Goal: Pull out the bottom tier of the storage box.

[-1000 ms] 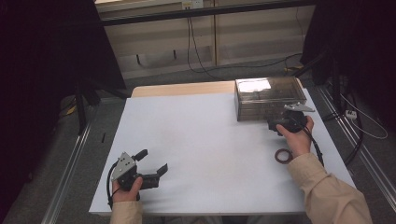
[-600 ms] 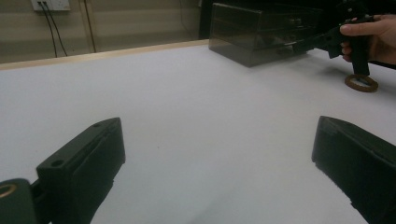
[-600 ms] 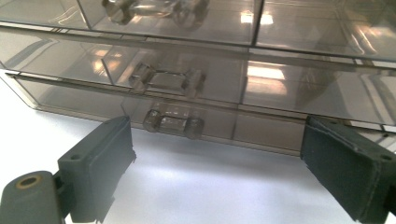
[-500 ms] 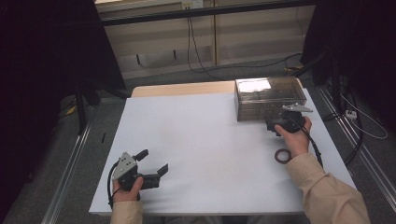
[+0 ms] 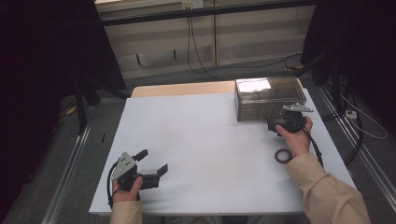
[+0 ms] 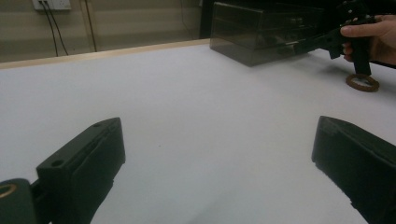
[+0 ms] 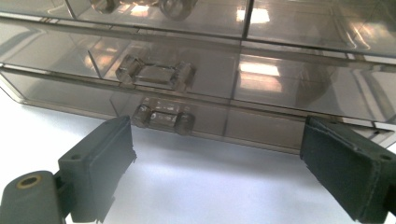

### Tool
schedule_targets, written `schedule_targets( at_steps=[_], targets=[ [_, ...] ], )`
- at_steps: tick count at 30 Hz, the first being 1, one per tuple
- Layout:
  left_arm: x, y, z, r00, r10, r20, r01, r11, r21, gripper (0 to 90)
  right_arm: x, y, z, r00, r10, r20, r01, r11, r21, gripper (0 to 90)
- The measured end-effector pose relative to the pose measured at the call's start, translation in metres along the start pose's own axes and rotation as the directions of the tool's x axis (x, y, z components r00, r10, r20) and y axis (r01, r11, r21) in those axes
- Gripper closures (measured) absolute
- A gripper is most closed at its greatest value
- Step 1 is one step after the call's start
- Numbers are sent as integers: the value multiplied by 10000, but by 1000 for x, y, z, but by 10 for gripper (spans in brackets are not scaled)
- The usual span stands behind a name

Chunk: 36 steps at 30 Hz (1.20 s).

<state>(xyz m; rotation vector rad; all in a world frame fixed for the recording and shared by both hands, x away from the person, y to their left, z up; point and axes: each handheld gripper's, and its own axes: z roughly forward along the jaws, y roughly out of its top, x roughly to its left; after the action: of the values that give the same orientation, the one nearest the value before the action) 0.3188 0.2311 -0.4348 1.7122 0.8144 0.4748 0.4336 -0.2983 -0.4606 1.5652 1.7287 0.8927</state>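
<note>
A smoky clear drawer box (image 5: 270, 98) stands at the table's back right. My right gripper (image 5: 282, 120) is held just in front of it, open. In the right gripper view the black jaws stand wide apart, facing the box (image 7: 280, 88) and its two lower drawer handles (image 7: 154, 74), with nothing between them. A brown ring (image 5: 281, 156) lies flat on the table beside the right wrist. My left gripper (image 5: 152, 161) rests near the front left edge, open and empty. In the left gripper view (image 6: 217, 158) it looks across the table at the box (image 6: 261, 30) and the ring (image 6: 362, 82).
The white table top (image 5: 201, 140) spreads wide between the two hands. A wooden strip (image 5: 182, 88) runs along its far edge. Cables and dark stands sit on the floor beyond and to the right.
</note>
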Motion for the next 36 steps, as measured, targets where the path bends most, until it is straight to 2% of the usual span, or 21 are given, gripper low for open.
schedule_targets(
  at_steps=[3,9,13,17,19,23,28,30,32,36],
  targets=[
    [0,0,0,10000,34,3,-34,10000,9,27,0,0,-1,9992,-382,105,381,9993,32,96],
    [0,0,0,10000,3,-16,-3,10000,12,27,4,1,-3,9917,-1263,255,1264,9920,-27,127],
    [0,0,0,10000,19,-24,-19,10000,9,27,6,2,-5,9823,-1850,302,1855,9825,-157,138],
    [0,0,0,10000,-28,-36,28,10000,16,27,8,3,-7,9769,-2124,214,2130,9766,-308,156],
    [0,0,0,10000,-3,-33,3,10000,19,27,9,3,-9,9688,-2470,204,2477,9680,-409,181],
    [1,0,0,10000,-20,-43,20,10000,6,27,13,4,-11,9439,-3290,302,3302,9423,-548,241],
    [1,0,0,10000,-25,-49,25,10000,1,27,16,3,-15,9009,-4314,486,4340,8978,-750,310],
    [1,0,0,10000,-7,-51,8,10000,16,27,18,3,-16,8770,-4783,467,4806,8728,-852,334],
    [1,0,0,10000,-14,-52,14,10000,7,27,21,1,-16,8484,-5267,535,5294,8438,-880,355],
    [1,0,0,10000,0,-68,0,10000,18,27,26,0,-17,7861,-6142,687,6180,7796,-1013,401]
  ],
)
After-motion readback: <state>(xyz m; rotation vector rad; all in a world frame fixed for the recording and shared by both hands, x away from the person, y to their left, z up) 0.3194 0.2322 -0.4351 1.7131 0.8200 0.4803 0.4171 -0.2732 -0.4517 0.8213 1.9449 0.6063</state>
